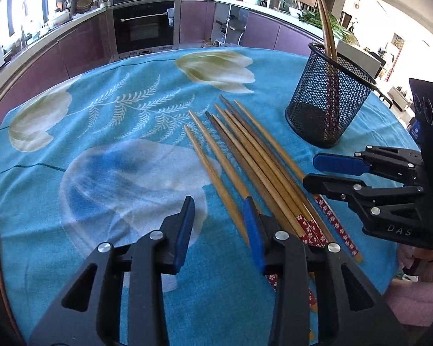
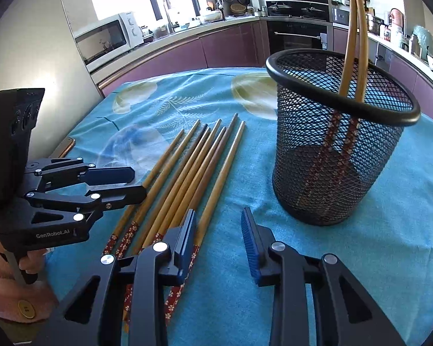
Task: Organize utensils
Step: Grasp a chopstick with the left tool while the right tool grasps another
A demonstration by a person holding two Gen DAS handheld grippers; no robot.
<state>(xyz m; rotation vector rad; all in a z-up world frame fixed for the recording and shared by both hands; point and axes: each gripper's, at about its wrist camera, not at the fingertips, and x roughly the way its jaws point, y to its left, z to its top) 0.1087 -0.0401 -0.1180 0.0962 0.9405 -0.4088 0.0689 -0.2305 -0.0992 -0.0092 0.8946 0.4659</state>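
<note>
Both tools are part open, nothing gripped: left tool (image 1: 219, 225) and right tool (image 2: 218, 242) flank the chopsticks (image 1: 245, 155) lying on the worktop (image 1: 101, 173). I'd pinch one pair near the patterned ends, then tip it into the mesh cup (image 2: 340, 144) nearby, which holds two already.

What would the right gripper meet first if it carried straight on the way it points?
Probably the bare blue tablecloth between the loose chopsticks and the mesh holder; the right gripper has nothing between its jaws. Depth is uncertain.
</note>
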